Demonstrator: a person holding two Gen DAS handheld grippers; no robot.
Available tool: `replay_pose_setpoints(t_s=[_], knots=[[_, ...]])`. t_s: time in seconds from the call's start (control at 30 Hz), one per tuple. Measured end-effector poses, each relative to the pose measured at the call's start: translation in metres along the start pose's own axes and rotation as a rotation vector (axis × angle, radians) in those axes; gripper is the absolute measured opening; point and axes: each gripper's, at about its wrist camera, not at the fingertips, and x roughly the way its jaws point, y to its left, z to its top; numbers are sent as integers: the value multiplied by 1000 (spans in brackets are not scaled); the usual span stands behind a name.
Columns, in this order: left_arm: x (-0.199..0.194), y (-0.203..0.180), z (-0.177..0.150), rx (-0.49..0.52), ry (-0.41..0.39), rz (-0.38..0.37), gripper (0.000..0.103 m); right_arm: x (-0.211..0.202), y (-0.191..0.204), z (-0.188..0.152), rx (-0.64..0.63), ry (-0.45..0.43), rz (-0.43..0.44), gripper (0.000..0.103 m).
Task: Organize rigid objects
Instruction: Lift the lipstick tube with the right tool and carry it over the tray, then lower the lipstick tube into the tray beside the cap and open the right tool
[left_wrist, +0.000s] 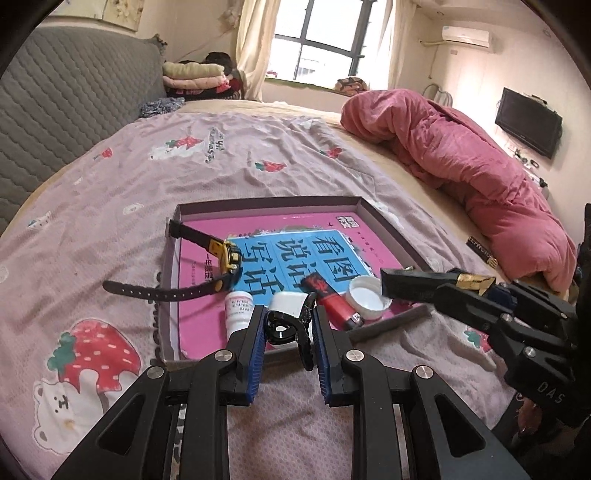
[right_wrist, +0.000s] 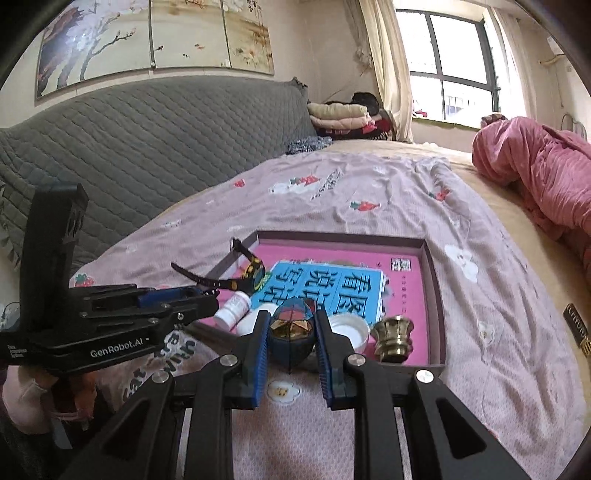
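Left to right then: black-and-yellow strapped wristwatch (left_wrist: 221, 264) lies over the left rim of the shallow grey cardboard box tray (left_wrist: 391, 225), one strap hanging out onto the pink strawberry-print bedsheet (left_wrist: 122, 206). Small white pill bottle (left_wrist: 238, 308) lies near edge, inside tray. Left gripper (left_wrist: 288, 332) pinches a glossy black plastic hair claw clip (left_wrist: 286, 328), pads narrowly apart around it, over tray's near rim. Red-and-black lighter (left_wrist: 332, 299) and white round lid (left_wrist: 367, 297) sit right of it on the pink picture book (left_wrist: 295, 254). Right gripper (right_wrist: 290, 341) clamps a multicoloured egg-shaped puzzle (right_wrist: 291, 332) above near rim. Brass candlestick base (right_wrist: 392, 338) stands in near-right corner. Far right: rolled pink quilt (left_wrist: 461, 158); far left: grey quilted headboard (right_wrist: 147, 140).
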Motion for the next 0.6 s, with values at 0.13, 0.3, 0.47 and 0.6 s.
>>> replay_pose_setpoints(t_s=[0.13, 0.3, 0.47, 0.6], knots=[[4, -1, 3, 0, 0, -1, 25, 2, -3, 4, 0, -14, -3, 23], [9, -3, 4, 8, 4, -1, 25, 5, -7, 8, 5, -24, -10, 23], [17, 0, 7, -1, 8, -3, 25, 9, -12, 11, 13, -31, -24, 23], [24, 2, 9, -12, 14, -1, 25, 13, -19, 13, 27, -32, -35, 23]])
